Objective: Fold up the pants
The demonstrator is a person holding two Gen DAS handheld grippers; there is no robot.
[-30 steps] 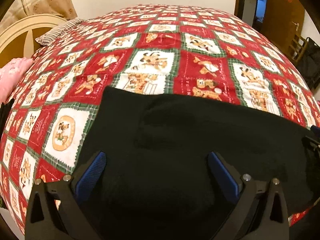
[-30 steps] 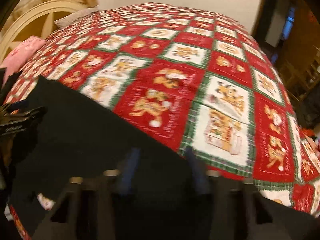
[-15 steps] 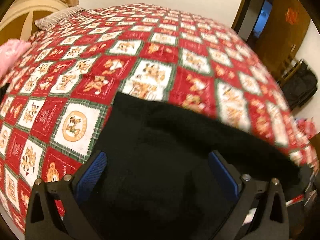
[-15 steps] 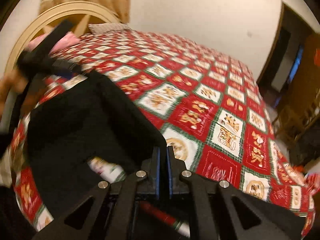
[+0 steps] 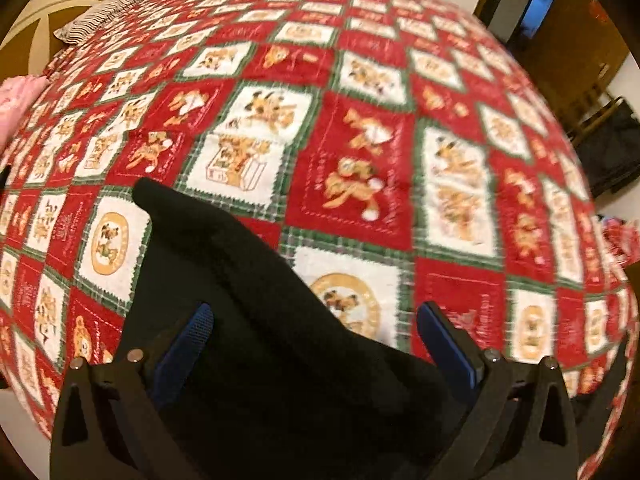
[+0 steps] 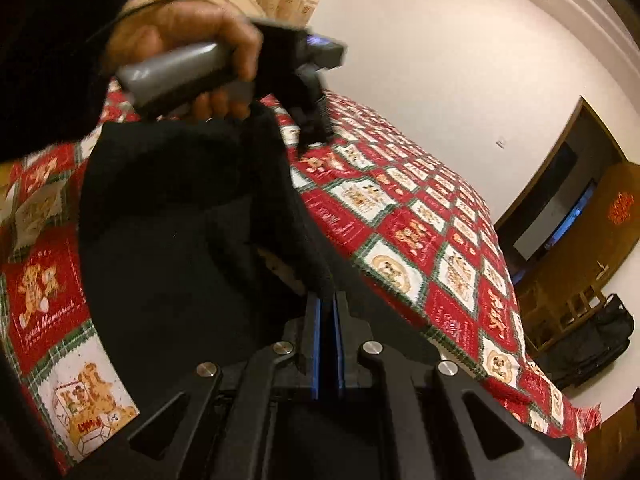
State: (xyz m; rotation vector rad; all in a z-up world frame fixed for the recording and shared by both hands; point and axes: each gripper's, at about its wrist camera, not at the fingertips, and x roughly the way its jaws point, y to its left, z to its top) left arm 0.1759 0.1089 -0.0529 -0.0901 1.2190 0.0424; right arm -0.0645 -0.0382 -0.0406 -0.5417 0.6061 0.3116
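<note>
Lifted since earlier, the soft black fleece pants (image 6: 180,220) hang pinched in right gripper (image 6: 328,300) jaws; left gripper (image 5: 316,320) jaws wide.

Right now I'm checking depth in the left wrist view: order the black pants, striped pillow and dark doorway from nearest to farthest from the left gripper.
1. Black pants, between the gripper's fingers.
2. Striped pillow and dark doorway: too close to call, far left and far right.

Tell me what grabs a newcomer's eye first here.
The red patchwork bedspread with cartoon dogs fills both views. Black pants lie across its near edge, pinched by the shut right gripper. The left gripper hangs open over them, held by a hand.
</note>
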